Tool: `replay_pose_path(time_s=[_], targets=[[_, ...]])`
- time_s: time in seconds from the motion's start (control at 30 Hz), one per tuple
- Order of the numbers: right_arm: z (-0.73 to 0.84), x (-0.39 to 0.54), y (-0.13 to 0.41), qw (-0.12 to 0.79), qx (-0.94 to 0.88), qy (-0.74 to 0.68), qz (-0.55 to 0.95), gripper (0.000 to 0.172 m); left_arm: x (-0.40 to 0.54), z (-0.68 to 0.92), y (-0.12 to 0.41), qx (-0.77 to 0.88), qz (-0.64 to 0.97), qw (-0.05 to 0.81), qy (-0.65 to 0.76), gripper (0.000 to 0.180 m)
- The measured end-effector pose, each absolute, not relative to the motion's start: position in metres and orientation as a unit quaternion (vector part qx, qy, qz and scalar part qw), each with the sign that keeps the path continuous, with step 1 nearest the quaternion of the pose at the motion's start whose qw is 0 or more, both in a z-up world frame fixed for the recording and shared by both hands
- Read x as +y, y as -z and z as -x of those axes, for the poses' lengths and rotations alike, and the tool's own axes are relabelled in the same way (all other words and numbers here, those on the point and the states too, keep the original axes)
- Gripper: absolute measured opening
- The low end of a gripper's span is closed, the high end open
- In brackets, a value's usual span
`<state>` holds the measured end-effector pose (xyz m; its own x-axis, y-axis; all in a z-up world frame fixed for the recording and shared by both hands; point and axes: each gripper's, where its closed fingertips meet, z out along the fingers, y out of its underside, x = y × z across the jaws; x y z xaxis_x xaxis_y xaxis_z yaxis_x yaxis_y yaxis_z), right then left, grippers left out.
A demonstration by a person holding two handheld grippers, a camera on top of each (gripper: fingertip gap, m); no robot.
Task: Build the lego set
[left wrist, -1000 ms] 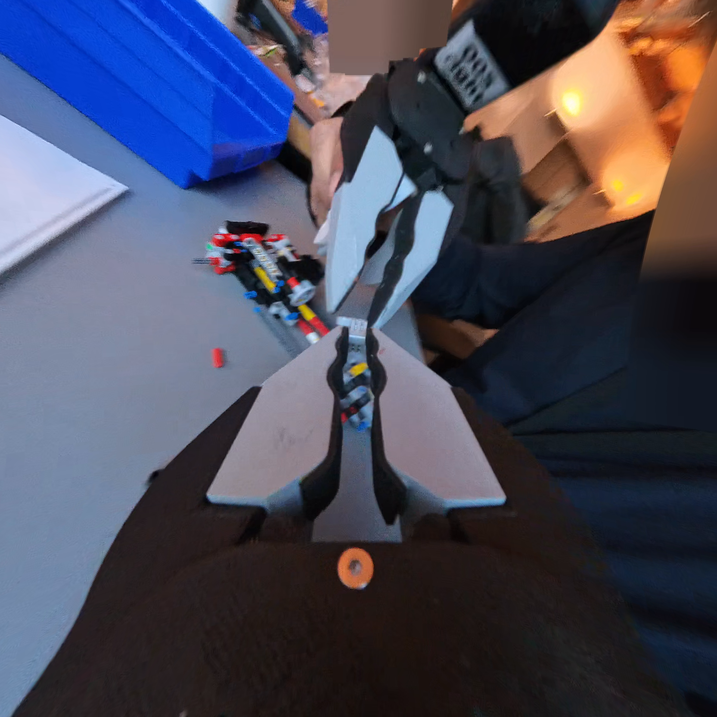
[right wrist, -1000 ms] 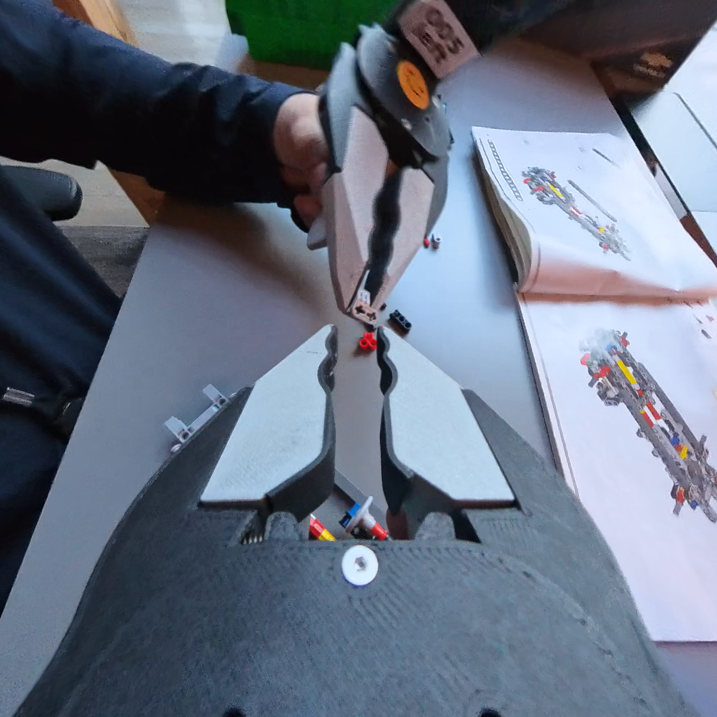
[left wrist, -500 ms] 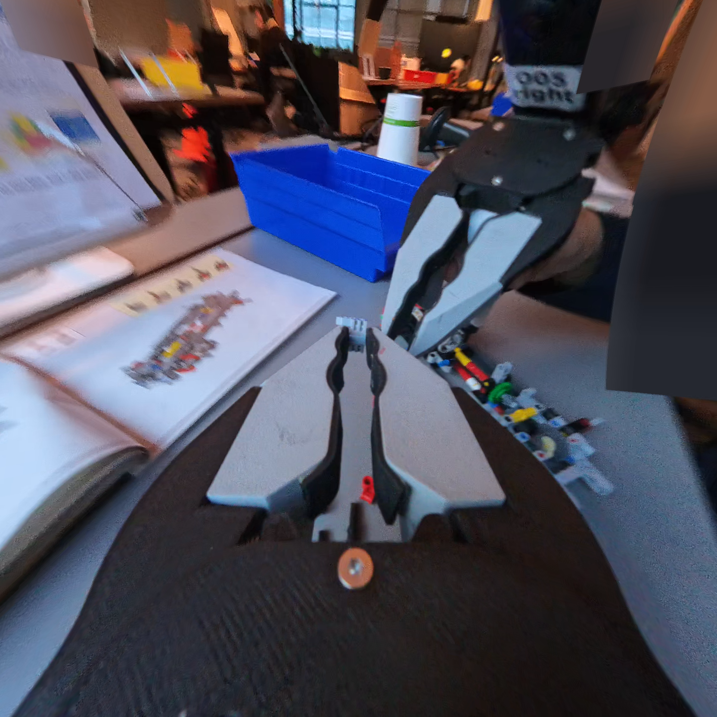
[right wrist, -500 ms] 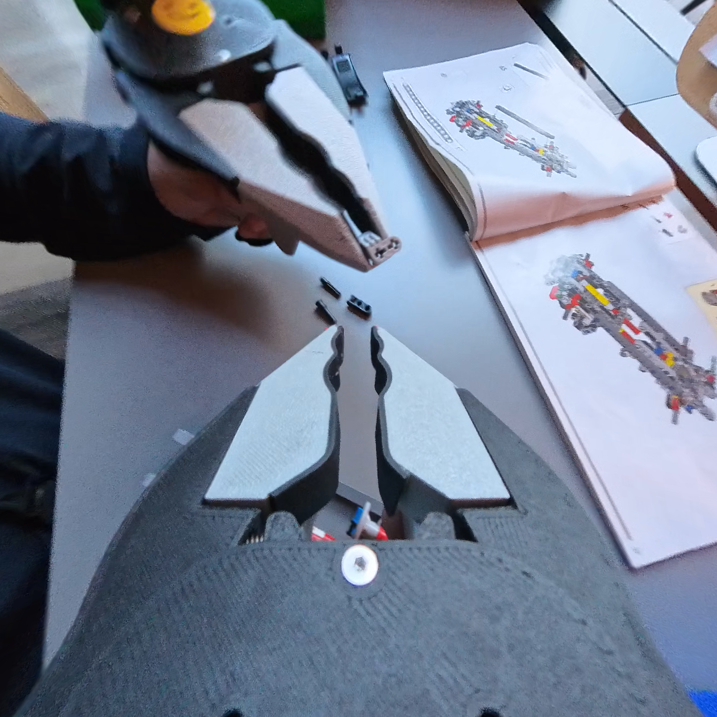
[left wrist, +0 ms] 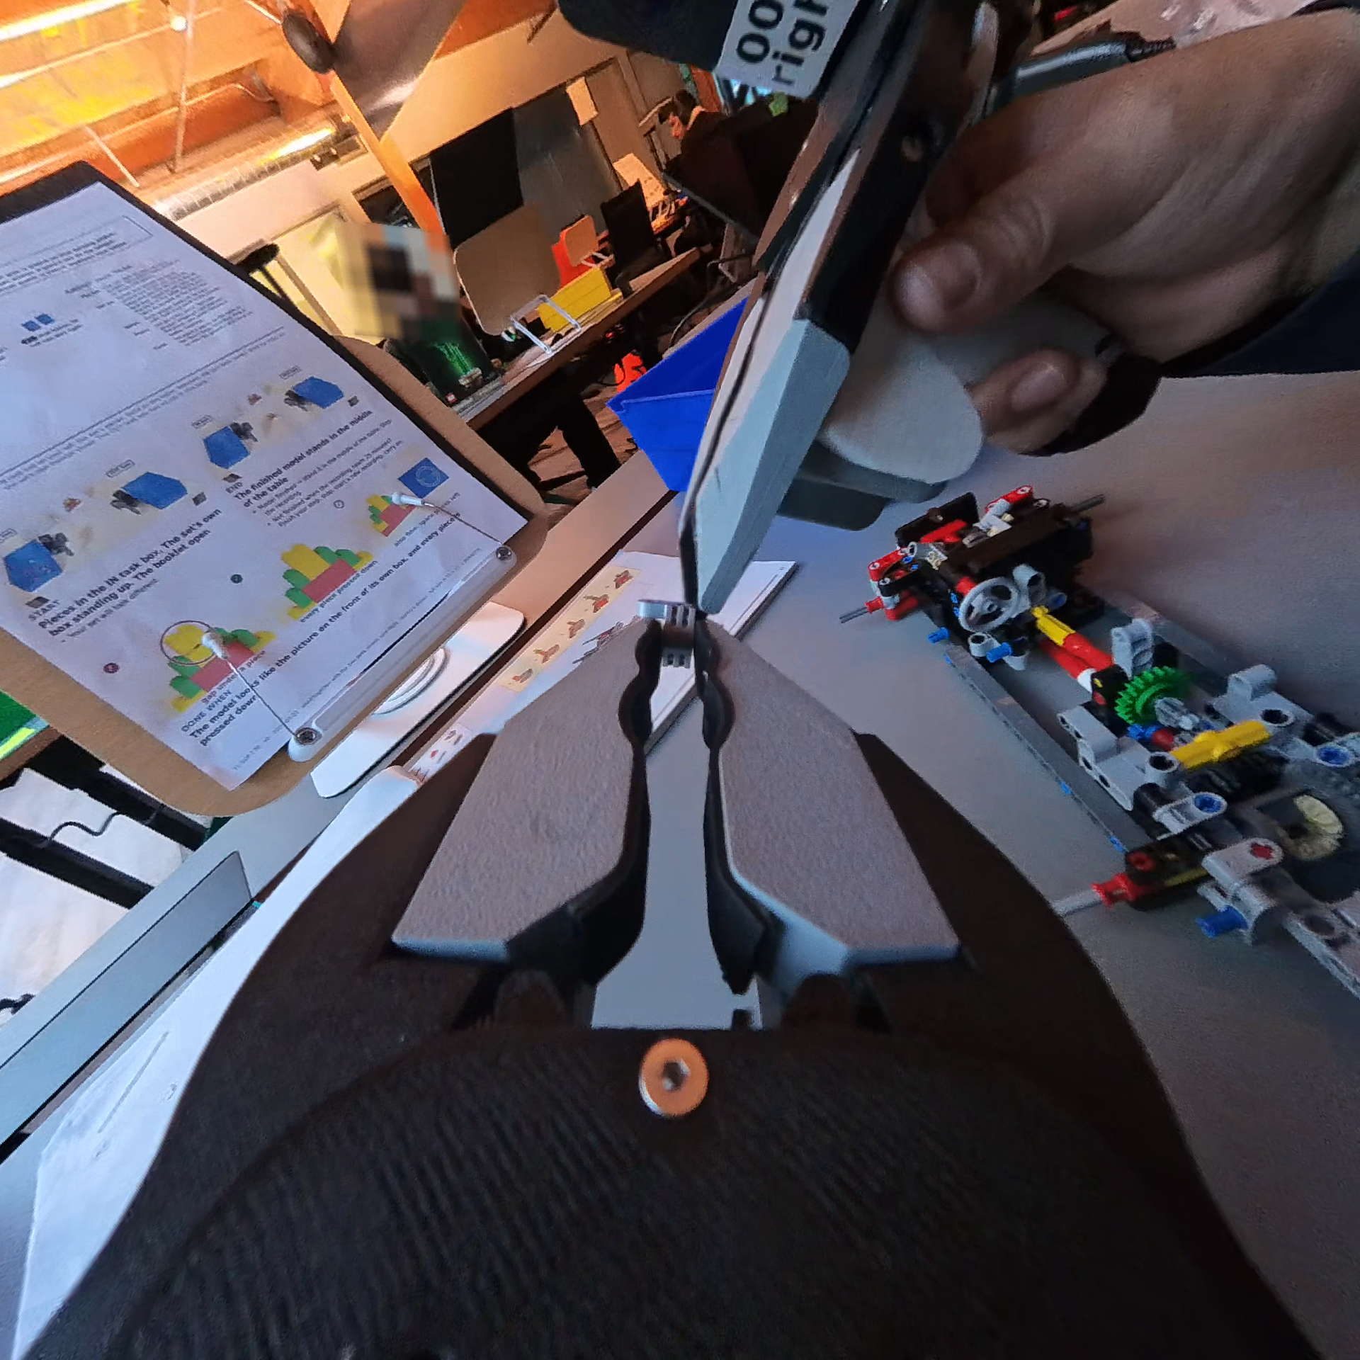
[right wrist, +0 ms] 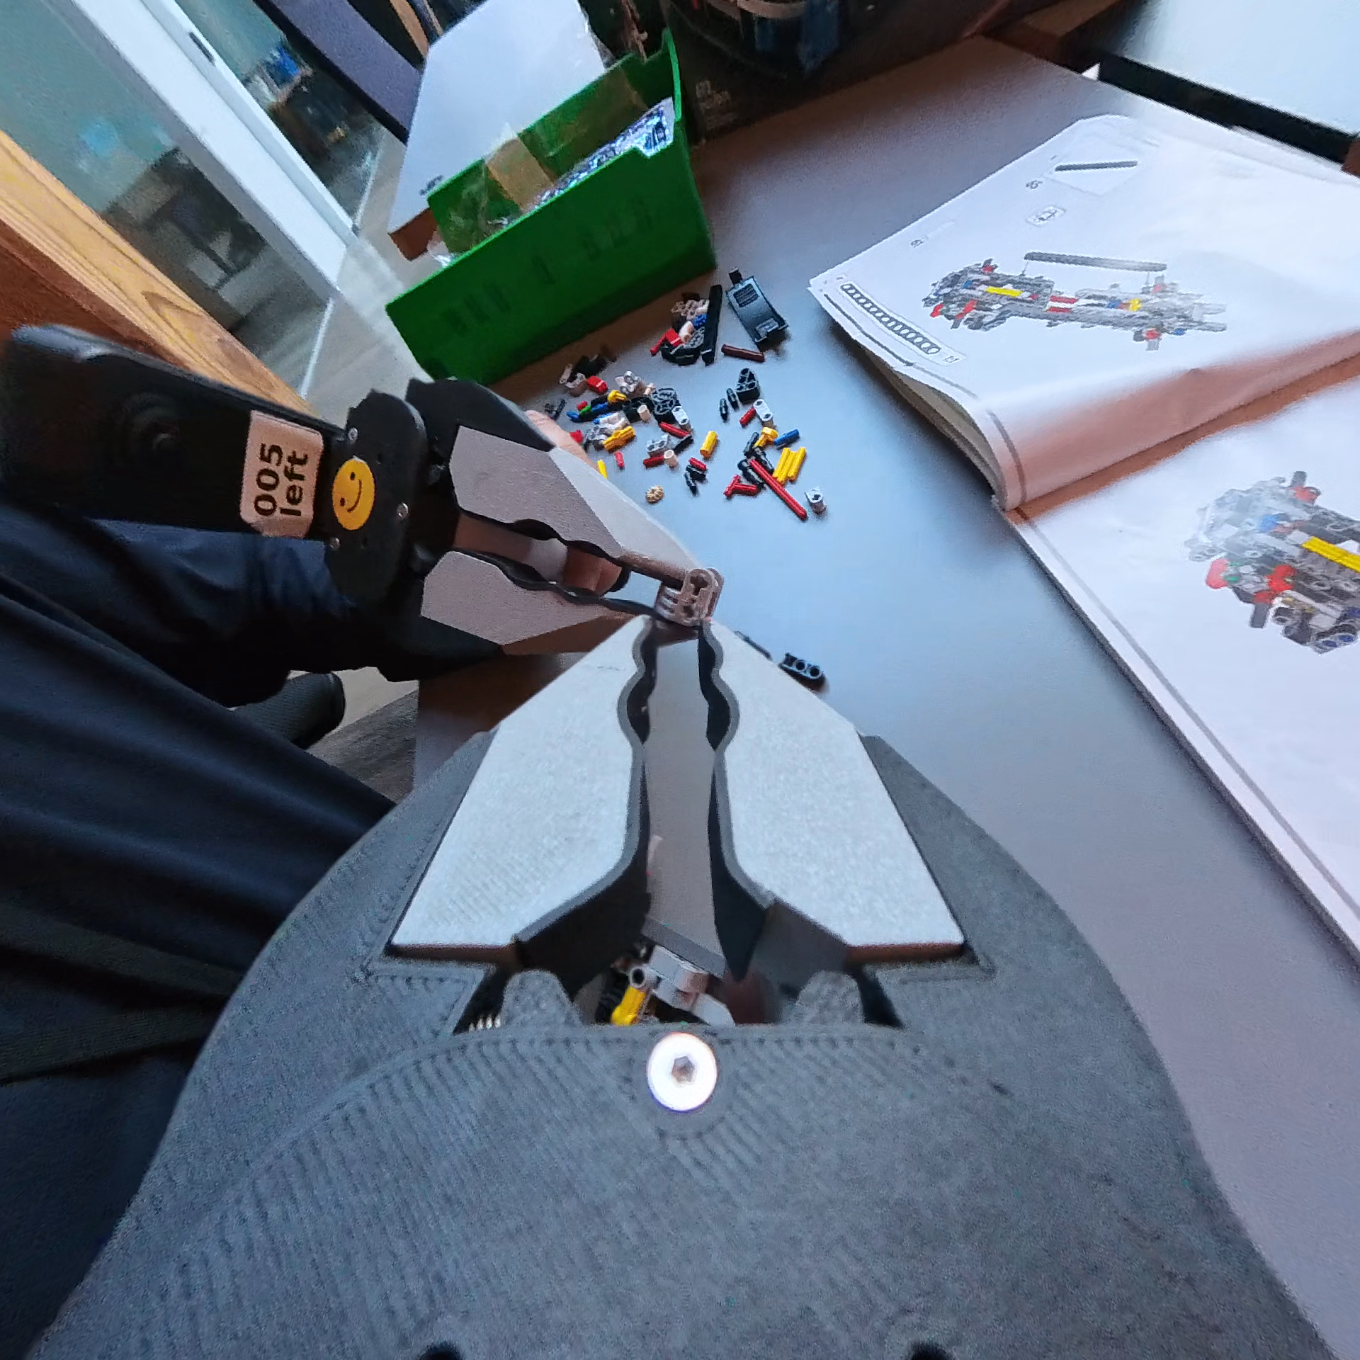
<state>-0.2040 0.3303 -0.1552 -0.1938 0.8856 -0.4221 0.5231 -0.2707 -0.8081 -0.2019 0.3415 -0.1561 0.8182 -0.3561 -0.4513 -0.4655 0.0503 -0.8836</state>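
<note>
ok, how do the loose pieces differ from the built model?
The loose pieces lie scattered and separate beside the green bin; the model is joined into one long frame. Each piece is small; the model is far bigger. Both show red, yellow, grey and black plastic on the table.

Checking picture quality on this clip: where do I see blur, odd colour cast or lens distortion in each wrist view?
Left wrist view: orange light in the background, a mosaic patch there, strong wide-angle bending of the instruction board; the toy car is fairly sharp. Right wrist view: cooler daylight, the green bin and booklet soft towards the edges.
</note>
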Motion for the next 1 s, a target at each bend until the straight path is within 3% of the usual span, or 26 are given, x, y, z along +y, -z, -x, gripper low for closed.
replay_pose_path(time_s=[0.5,0.57,0.67,1.0], targets=[[0.214,0.336,0.161,0.146,-0.559,-0.527,0.624,0.007,0.345,0.203,0.166,0.309,0.695,0.64,-0.109,0.006],[0.214,0.339,0.167,0.159,-0.583,-0.498,0.622,0.006,0.345,0.2,0.173,0.306,0.712,0.628,-0.072,0.008],[0.209,0.338,0.18,0.159,-0.641,-0.452,0.599,0.005,0.342,0.202,0.176,0.309,0.723,0.618,-0.013,0.028],[0.196,0.319,0.266,0.081,-0.861,-0.207,0.457,0.004,0.326,0.218,0.25,0.358,0.809,0.451,0.114,0.023]])
